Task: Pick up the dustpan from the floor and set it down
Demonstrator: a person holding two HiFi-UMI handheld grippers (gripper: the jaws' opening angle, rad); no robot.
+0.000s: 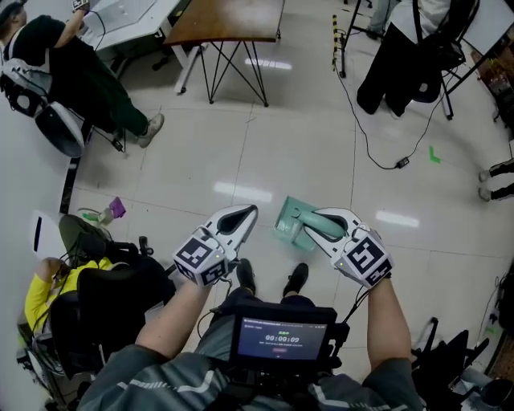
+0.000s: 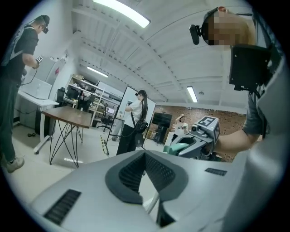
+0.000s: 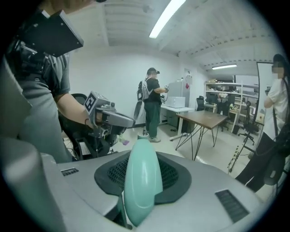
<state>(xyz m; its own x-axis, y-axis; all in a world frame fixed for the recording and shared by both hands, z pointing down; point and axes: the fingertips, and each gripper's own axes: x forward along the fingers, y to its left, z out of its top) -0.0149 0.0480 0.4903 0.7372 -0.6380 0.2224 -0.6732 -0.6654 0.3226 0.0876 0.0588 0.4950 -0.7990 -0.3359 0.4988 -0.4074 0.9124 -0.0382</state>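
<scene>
Right gripper view shows the right gripper (image 3: pixel 143 154) clamped on the handle of the mint-green dustpan (image 3: pixel 142 186); the left gripper (image 2: pixel 145 157) has its jaws together, empty

Bright ceiling strip lights (image 2: pixel 121 12); glare on floor (image 1: pixel 241 193); fisheye edges dark.

We can read one thing, a timer that looks like 00:00:09 on the small screen (image 1: pixel 281 337) at the person's chest, its smaller print too fine for us, while the cubes on the left gripper (image 1: pixel 245 213) and right gripper (image 1: pixel 320 218) carry black-and-white square code patterns.
</scene>
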